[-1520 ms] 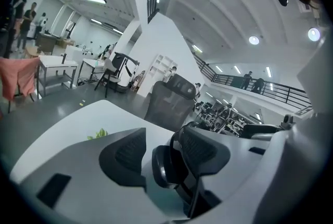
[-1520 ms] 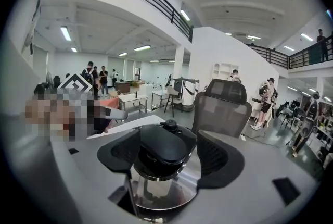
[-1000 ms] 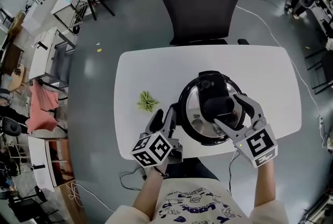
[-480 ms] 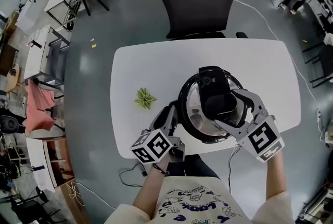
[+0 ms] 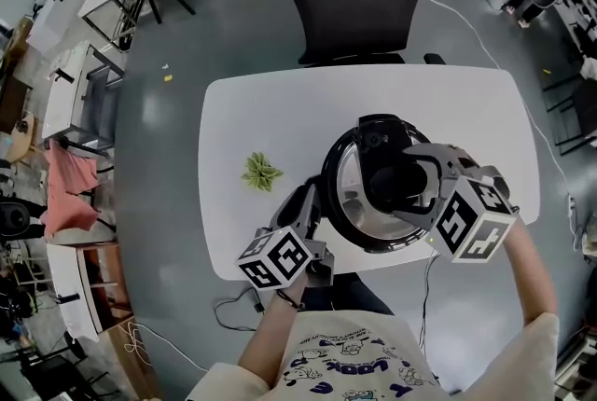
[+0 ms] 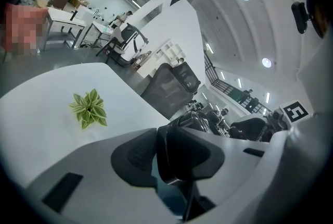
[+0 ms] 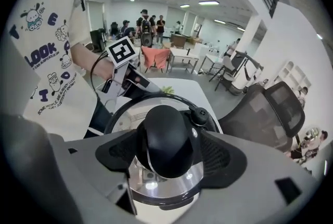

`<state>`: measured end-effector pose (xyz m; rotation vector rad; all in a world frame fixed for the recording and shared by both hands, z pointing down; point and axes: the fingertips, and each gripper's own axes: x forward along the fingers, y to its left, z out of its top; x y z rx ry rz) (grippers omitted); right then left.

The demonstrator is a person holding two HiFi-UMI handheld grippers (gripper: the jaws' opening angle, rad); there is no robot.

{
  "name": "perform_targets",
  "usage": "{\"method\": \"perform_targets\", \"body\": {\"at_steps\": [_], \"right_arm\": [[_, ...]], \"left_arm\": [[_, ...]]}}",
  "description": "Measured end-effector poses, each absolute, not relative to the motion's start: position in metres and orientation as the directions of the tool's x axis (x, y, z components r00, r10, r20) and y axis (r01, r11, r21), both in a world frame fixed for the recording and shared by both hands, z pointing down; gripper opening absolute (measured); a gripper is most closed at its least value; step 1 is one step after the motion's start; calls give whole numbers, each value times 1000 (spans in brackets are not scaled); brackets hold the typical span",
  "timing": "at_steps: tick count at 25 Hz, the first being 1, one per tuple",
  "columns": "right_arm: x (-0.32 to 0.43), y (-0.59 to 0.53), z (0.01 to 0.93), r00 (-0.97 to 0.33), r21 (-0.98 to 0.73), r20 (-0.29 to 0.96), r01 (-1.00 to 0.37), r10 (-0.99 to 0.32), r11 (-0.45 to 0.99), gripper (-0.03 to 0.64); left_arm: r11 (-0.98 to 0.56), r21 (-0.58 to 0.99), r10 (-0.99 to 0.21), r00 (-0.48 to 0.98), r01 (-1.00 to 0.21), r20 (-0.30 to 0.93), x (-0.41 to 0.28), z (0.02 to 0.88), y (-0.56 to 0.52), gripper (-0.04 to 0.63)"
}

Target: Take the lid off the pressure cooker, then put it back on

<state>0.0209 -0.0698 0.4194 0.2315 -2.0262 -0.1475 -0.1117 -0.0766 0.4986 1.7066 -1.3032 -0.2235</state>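
The only readable writing is showing on the person's white shirt [image 7: 47, 56], where the blue letters "LOOK" are running among cartoon figures. The marker cube [image 5: 278, 261] of the left gripper and the marker cube [image 5: 474, 220] of the right gripper are carrying black and white squares, no words.

The pressure cooker [image 5: 328, 203] is standing on the white table [image 5: 280, 119] with its steel lid [image 5: 347, 194] sitting on top. The right gripper [image 5: 403, 185] is reaching over the cooker from the person's side. Its two pads are pressing on either side of the black lid handle [image 7: 164, 139], which is filling the gap between them.

The left gripper [image 5: 308, 200] is lying against the cooker's left flank. Its jaws have just been closing, and they are now clamping the black side handle [image 6: 182, 150] about half open.

A small green plant [image 5: 261, 172] is lying left of the cooker, apart from it.
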Motion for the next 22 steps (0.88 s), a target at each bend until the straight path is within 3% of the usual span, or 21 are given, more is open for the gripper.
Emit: {"method": "perform_targets", "body": {"at_steps": [10,16,22], "right_arm": [[15,-66,438,-313,75,949,85,-45,994,342],[13,-61,441,-268,-39,961,96,63,995,314],[14,-61,445,-217,-67,972,110,90,992,310]], "left_arm": [[22,746,-826,407,-666,389,-113,501,-77,126],[24,746,-828,406,-665,388,-115,499,-74,126],[26,745,-828,404,-667,390,-114,500,-76,126]]}}
